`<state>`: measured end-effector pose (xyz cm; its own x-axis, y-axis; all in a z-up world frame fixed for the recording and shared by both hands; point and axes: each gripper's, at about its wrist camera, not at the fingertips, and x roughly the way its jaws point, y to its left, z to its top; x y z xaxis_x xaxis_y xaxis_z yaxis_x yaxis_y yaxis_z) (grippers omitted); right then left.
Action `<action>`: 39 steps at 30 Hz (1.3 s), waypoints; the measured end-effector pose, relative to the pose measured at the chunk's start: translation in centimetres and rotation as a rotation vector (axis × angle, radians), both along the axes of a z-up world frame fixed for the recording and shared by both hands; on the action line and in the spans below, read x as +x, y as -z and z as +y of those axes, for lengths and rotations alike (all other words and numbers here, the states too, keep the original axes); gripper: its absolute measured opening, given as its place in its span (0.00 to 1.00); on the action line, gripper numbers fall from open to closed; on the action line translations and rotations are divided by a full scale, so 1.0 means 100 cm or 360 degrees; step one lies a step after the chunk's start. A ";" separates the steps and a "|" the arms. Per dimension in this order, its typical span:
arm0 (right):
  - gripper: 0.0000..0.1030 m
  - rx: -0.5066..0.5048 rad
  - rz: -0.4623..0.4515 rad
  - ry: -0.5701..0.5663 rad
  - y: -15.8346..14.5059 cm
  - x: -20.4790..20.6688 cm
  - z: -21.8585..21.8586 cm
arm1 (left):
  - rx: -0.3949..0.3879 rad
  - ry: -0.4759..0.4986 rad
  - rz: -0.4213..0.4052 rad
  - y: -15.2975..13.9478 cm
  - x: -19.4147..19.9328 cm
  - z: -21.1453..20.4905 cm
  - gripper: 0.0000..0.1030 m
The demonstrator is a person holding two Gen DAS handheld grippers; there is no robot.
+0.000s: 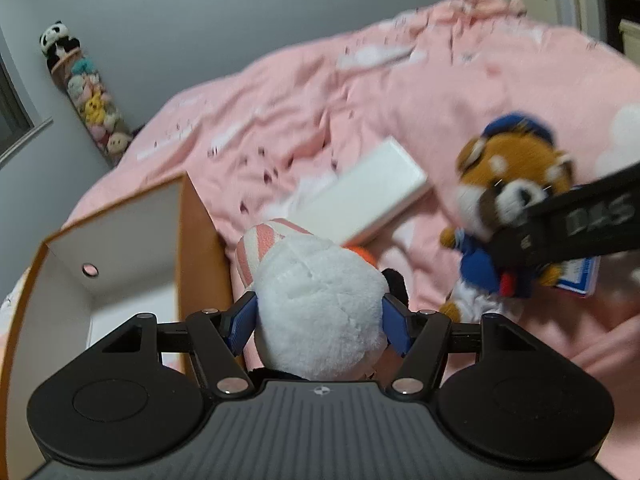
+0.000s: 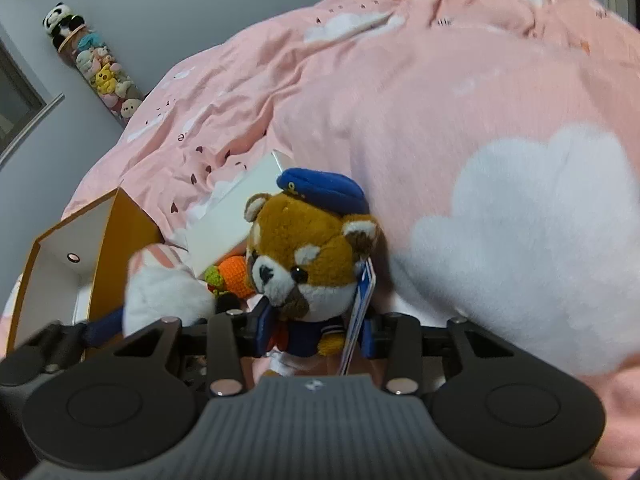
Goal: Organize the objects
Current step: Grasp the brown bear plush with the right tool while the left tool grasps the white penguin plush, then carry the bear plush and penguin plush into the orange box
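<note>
In the left wrist view your left claw (image 1: 318,322) is clamped on the fluffy white plush toy with a pink-striped part (image 1: 316,304) at lower centre; carry it over the orange-edged open white box (image 1: 120,248) at left before letting go, though its face is hidden. In the right wrist view your right claw (image 2: 316,334) grips the brown red-panda plush in a blue cap (image 2: 308,256) at centre by its body, its legs hidden behind the claw.
</note>
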<state>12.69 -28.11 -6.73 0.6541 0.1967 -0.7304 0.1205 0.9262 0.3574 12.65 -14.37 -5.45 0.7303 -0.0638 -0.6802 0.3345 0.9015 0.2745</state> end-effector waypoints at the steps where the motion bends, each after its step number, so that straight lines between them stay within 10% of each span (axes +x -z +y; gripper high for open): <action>1: 0.41 -0.0021 -0.0012 -0.0005 -0.003 -0.001 0.001 | -0.0029 0.0010 -0.0018 -0.006 -0.003 0.003 0.73; 23: 0.29 -0.0104 -0.0295 -0.0238 -0.093 -0.026 0.044 | -0.0381 0.0075 -0.0127 -0.106 -0.029 0.092 0.73; 39: 0.29 0.0308 -0.0302 -0.0734 -0.130 0.019 0.134 | 0.0000 0.0239 0.0124 -0.113 0.020 0.184 0.73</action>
